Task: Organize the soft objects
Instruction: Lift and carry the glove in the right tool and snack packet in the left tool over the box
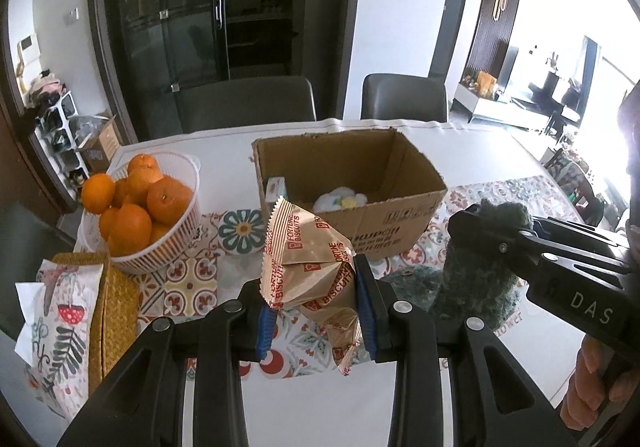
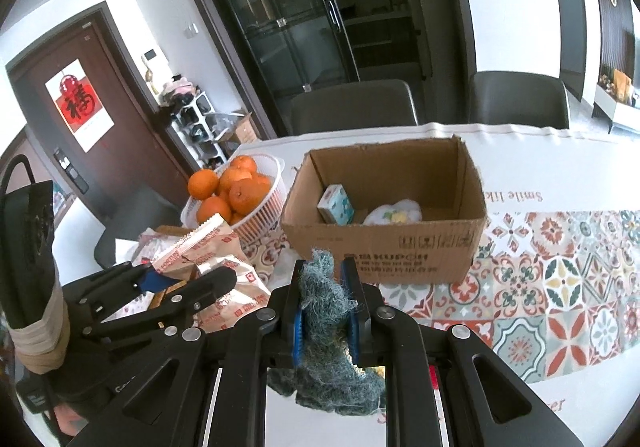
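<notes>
The left gripper [image 1: 316, 311] is clamping a crumpled gold biscuit wrapper [image 1: 308, 267] before the open brown cardboard box [image 1: 400, 223]; beside it, the right gripper [image 2: 325, 311] is pinching a fuzzy teal knitted cloth [image 2: 324, 295].

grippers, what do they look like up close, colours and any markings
Both are black plastic with linked arms joined by round silver pins and triangular cut-outs. The left gripper and right gripper each carry blue ribbed pads on the fingers. The right one's side reads "DAS" in pale letters. Beige tape wraps the left one's handle in the right wrist view.
</notes>
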The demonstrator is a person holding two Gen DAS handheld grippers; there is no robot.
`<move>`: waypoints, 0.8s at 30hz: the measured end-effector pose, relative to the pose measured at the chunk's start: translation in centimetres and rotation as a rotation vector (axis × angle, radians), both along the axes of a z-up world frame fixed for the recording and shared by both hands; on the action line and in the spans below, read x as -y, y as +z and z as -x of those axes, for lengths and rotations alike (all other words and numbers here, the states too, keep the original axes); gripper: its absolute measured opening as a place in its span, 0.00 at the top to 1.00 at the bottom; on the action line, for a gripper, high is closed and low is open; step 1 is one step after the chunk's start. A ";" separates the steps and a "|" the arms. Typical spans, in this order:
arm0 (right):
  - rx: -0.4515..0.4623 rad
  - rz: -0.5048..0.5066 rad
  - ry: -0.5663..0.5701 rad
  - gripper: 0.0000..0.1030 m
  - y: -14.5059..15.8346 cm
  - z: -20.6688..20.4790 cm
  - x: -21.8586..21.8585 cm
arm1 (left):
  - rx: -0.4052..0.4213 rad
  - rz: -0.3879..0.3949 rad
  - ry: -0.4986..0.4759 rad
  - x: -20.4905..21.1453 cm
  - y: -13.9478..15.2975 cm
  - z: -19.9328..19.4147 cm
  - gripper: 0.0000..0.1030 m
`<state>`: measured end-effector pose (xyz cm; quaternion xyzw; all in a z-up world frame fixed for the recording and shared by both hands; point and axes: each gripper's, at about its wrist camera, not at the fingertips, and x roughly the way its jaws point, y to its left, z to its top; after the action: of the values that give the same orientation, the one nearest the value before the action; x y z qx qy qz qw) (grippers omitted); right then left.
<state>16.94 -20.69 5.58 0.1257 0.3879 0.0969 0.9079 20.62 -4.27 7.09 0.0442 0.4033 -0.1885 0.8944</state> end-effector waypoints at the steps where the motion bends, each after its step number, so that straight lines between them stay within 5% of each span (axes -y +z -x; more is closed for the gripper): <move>1: 0.004 0.000 -0.002 0.83 0.2 -0.1 0.1 | 0.003 0.001 -0.002 0.1 0.2 -0.1 0.67; 24: 0.108 0.028 -0.023 0.83 5.6 -3.2 1.4 | 0.042 -0.008 -0.025 2.0 4.2 -4.3 0.67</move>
<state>20.12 -22.11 11.18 0.1117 0.3381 0.0878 0.9303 24.92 -6.24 11.25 0.0569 0.3845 -0.1970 0.9001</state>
